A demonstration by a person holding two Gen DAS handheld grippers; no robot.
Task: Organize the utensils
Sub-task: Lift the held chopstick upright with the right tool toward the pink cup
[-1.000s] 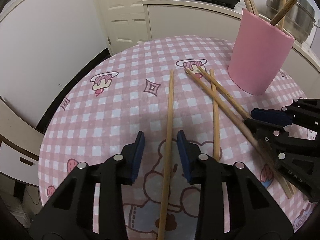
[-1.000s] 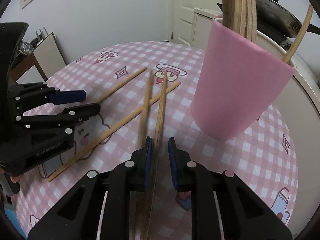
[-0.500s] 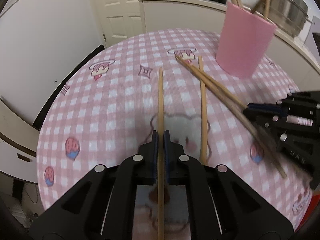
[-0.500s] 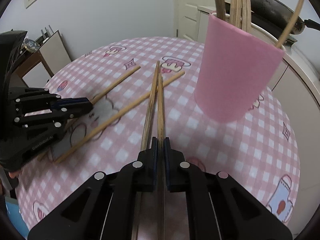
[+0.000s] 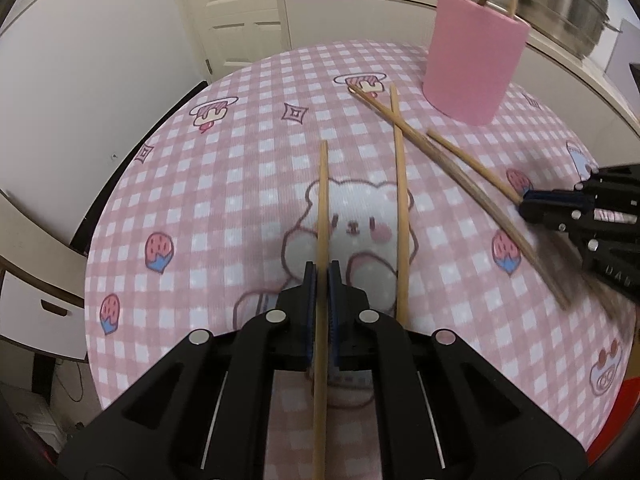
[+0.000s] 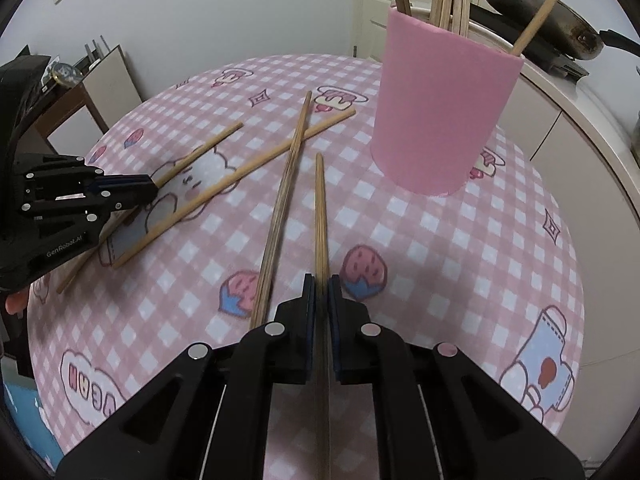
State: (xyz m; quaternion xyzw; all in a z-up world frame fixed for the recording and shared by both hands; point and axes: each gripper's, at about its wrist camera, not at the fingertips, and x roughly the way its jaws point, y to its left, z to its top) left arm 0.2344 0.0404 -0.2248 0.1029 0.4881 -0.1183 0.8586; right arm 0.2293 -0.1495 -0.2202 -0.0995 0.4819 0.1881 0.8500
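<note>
My left gripper [image 5: 322, 271] is shut on a light wooden chopstick [image 5: 323, 200] that points straight ahead over the pink checked tablecloth. My right gripper [image 6: 321, 283] is shut on a second chopstick [image 6: 320, 208], whose tip points toward the pink cup [image 6: 444, 120]. Two more lie loose on the cloth: a darker chopstick [image 6: 280, 200] just left of the right gripper, crossing a light chopstick [image 6: 240, 172]. In the left wrist view the pink cup [image 5: 472, 68] stands at the far right with several chopsticks upright in it. The right gripper [image 5: 522, 202] shows there at the right edge.
The round table [image 5: 240, 92] drops off at its left and near edges. Behind the cup runs a white counter [image 6: 560, 92] with a dark pan [image 6: 532, 16]. A steel pot [image 5: 568, 12] sits on it too. The left gripper [image 6: 150, 184] fills the left side of the right wrist view.
Both grippers have closed on their chopsticks. Both have drawn back from the cup, carrying the sticks; more of the tablecloth now shows ahead of each.
</note>
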